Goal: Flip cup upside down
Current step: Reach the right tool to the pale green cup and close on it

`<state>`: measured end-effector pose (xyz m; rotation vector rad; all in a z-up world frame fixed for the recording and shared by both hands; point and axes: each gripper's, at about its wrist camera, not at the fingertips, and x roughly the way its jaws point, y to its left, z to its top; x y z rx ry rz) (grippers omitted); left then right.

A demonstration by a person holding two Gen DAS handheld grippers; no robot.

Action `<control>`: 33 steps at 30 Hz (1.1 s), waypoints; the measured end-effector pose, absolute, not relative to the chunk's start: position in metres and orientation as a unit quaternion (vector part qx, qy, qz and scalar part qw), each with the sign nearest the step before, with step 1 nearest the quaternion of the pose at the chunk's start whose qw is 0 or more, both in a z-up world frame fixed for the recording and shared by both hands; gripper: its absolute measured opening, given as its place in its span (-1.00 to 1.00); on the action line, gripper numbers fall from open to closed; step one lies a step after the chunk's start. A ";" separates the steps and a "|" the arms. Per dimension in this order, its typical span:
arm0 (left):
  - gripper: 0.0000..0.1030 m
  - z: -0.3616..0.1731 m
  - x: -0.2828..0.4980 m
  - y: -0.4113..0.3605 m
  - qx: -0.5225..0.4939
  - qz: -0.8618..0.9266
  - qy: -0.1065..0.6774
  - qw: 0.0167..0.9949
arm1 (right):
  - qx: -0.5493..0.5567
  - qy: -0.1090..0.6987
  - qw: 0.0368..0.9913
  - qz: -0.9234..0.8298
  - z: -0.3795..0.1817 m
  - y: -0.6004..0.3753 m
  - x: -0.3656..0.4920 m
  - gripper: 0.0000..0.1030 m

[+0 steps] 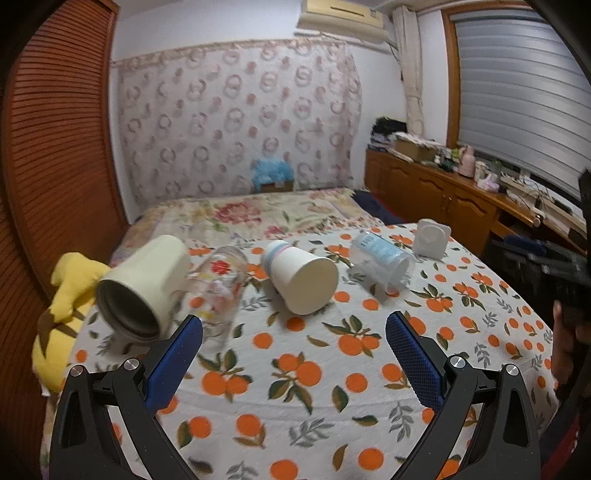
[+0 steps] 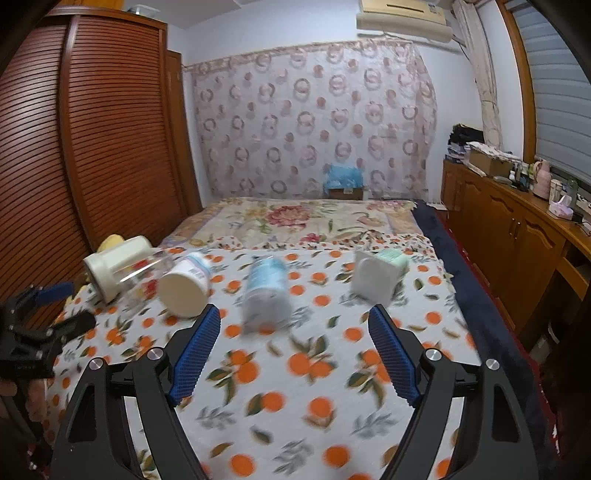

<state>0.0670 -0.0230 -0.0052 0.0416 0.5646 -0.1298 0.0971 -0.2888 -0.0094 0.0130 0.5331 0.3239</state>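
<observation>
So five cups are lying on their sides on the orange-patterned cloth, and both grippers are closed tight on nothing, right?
Not quite. The cups do lie on their sides on the orange-patterned cloth, but both grippers are open, not closed: the left gripper in the left wrist view and the right gripper in the right wrist view each show spread, empty fingers.

Orange-print cloth (image 1: 295, 387) covered the near surface; beyond it lay a floral bedspread (image 2: 295, 218); a yellow plush toy (image 1: 66, 295) sat at the cloth's left edge, partly hidden; a louvred wooden wardrobe (image 2: 92, 147) stood along the left wall; a ring-patterned curtain (image 2: 314, 122) hung across the far wall, with a blue-topped box (image 2: 343, 182) at its foot; an air conditioner (image 2: 402, 16) was mounted high above; a wooden sideboard (image 2: 509, 236) ran down the right, its top cluttered with small items; slatted window blinds (image 1: 517, 92) hung above it.
</observation>
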 end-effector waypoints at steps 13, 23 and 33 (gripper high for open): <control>0.85 -0.025 0.134 -0.046 0.041 -0.122 0.349 0.928 | 0.004 0.321 0.939 0.122 0.002 -0.336 0.212 0.57; 0.85 -0.020 0.167 -0.063 0.044 -0.150 0.358 0.920 | 0.036 0.419 0.903 0.085 -0.027 -0.351 0.309 0.48; 0.85 -0.031 0.180 -0.064 0.038 -0.167 0.375 0.911 | 0.071 0.510 0.854 0.066 -0.068 -0.347 0.350 0.48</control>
